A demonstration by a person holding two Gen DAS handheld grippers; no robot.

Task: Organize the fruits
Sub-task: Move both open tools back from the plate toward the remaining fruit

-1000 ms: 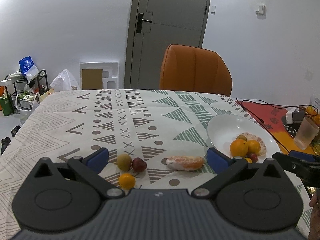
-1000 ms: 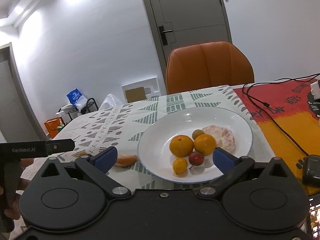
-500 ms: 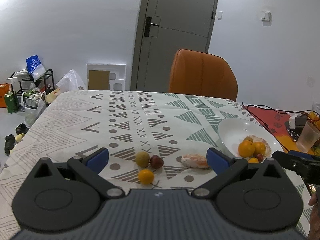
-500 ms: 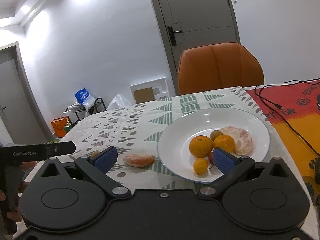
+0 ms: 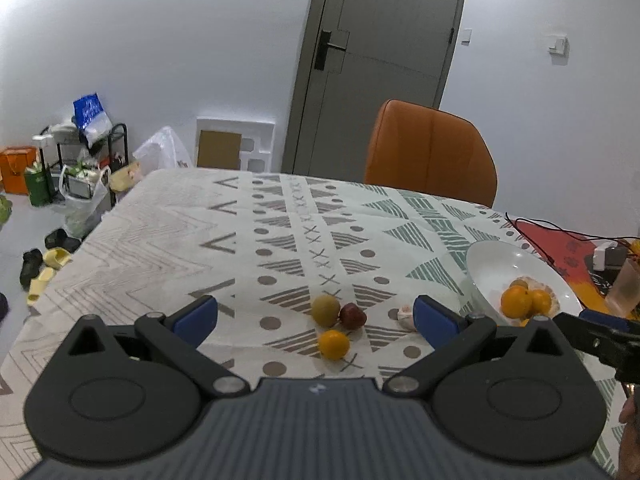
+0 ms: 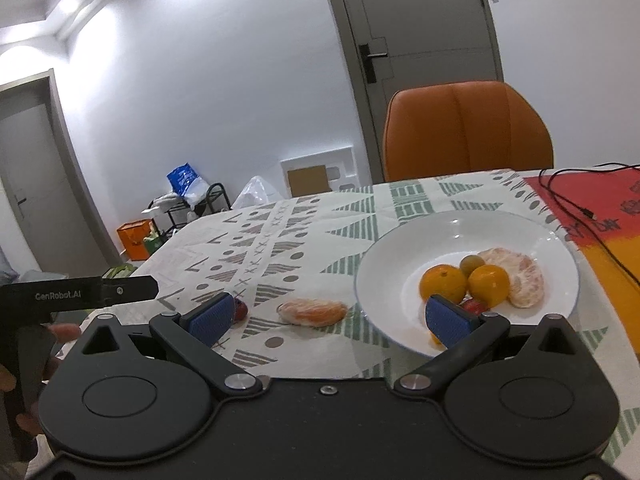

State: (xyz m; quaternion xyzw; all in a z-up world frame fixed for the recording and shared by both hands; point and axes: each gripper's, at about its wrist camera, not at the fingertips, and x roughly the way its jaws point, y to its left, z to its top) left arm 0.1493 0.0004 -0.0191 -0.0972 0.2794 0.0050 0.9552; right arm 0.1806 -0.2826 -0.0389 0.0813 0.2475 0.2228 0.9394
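Note:
On the patterned tablecloth lie a yellow-green fruit (image 5: 325,310), a dark red fruit (image 5: 353,316) and a small orange (image 5: 334,344), close together. A peeled orange piece (image 6: 313,312) lies just left of the white plate (image 6: 400,256). The plate (image 5: 492,268) holds two oranges (image 6: 442,283), a peeled orange half (image 6: 520,276), a green fruit and a red one. My left gripper (image 5: 316,319) is open above the three loose fruits, nothing between its pads. My right gripper (image 6: 330,318) is open too, with the peeled piece in front of it.
An orange chair (image 5: 430,156) stands at the table's far side. A red-and-orange mat (image 6: 600,216) with a black cable lies right of the plate, and a plastic cup (image 5: 624,292) stands there. Bags, a rack and shoes sit on the floor at left.
Both grippers have drawn back and up from the table, and both views have turned left. The fruits now look smaller and farther off. No fruit has moved.

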